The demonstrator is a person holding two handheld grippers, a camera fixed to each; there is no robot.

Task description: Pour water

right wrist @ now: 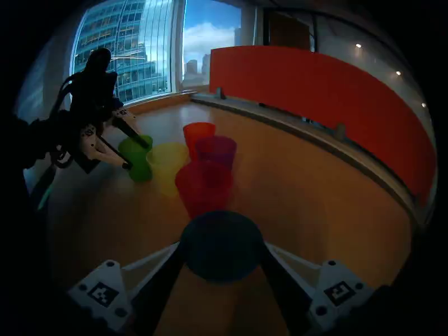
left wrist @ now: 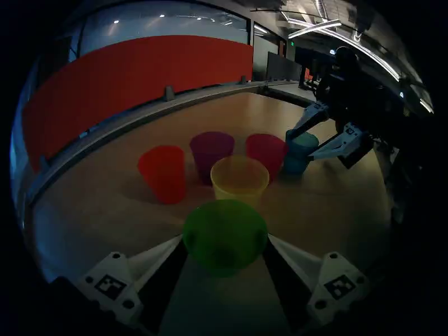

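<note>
While the green cup (left wrist: 225,234) sits pinched between the fingers of your left gripper (left wrist: 225,242) and the teal cup (right wrist: 221,246) is pinched the same way by your right gripper (right wrist: 221,250), each pair of jaws closed against the cup's sides, you have one vessel in each hand at opposite ends of the cluster. Whether either cup has water in it cannot be told, since both insides look dark. To pour well, you probably want to lift the pouring cup straight up until it is above the neighbouring rims, bring its lip over the mouth of the receiving cup, and tilt slowly by rolling the wrist. Hold the receiver upright and low. Grip gently but firmly, as these look like thin, smooth, translucent plastic tumblers that taper toward the base, so they may flex or slide downward if squeezed unevenly. Between your two cups stand four more of the same shape. The yellow cup (left wrist: 239,179) is just beyond the green one, the orange-red cup (left wrist: 163,172) is off to one side, and the purple cup (left wrist: 211,151) and the red cup (left wrist: 266,152) are side by side near the teal one. All are light enough to topple at a nudge. They stand on a smooth, glossy wooden table (left wrist: 341,218), edged by a matte red panel (left wrist: 140,78), with a window (right wrist: 129,50) at the far end
</note>
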